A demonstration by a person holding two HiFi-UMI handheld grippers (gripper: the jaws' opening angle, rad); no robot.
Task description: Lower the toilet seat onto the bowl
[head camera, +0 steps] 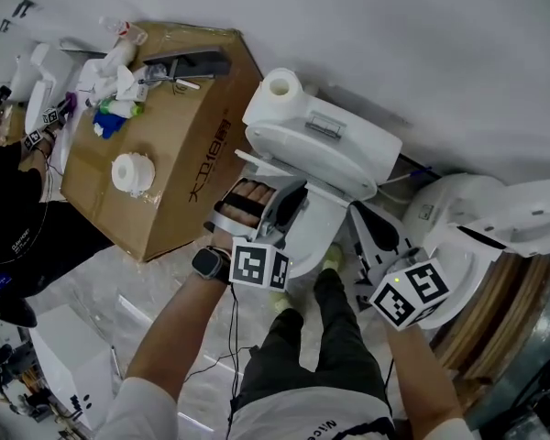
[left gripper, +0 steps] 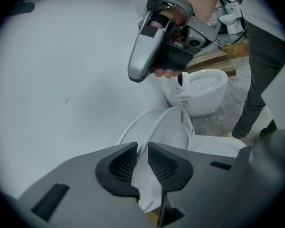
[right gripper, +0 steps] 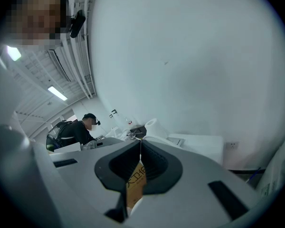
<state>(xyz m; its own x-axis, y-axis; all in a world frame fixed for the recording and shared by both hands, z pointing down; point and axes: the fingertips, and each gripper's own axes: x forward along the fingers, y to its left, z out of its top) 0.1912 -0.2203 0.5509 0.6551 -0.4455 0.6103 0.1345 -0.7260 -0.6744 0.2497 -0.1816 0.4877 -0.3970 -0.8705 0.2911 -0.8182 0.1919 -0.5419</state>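
- Where the left gripper (left gripper: 141,151) meets the toilet seat (left gripper: 173,127), its jaws are clenched on the seat's near edge, and a thin strip of white shows in the narrow gap between the two dark pads.
- The seat stands raised, rising up and away from the left jaws at a tilt, not yet down on the bowl (left gripper: 218,145), which lies beyond those jaws and to their right.
- A second white curve just left of the seat and behind it may be the lid; I cannot tell for sure.
- The right gripper (right gripper: 140,144) has its jaws pressed together tip to tip, with nothing held between them.
- Below the meeting tips of the right jaws, a slit shows part of a printed cardboard box (right gripper: 137,180) beyond.
- Just past the right jaws' tips stand a toilet roll (right gripper: 153,126) and, to its right, the white tank (right gripper: 198,144), with a plain wall (right gripper: 190,61) above them.
- Farther off, to the left of the right jaws, a person (right gripper: 73,132) in dark clothes bends over something.
- In the left gripper view the right gripper hangs above and beyond the left jaws, well apart from the seat.
- A second toilet (left gripper: 206,91) sits on the floor beyond the left jaws, past the raised seat.
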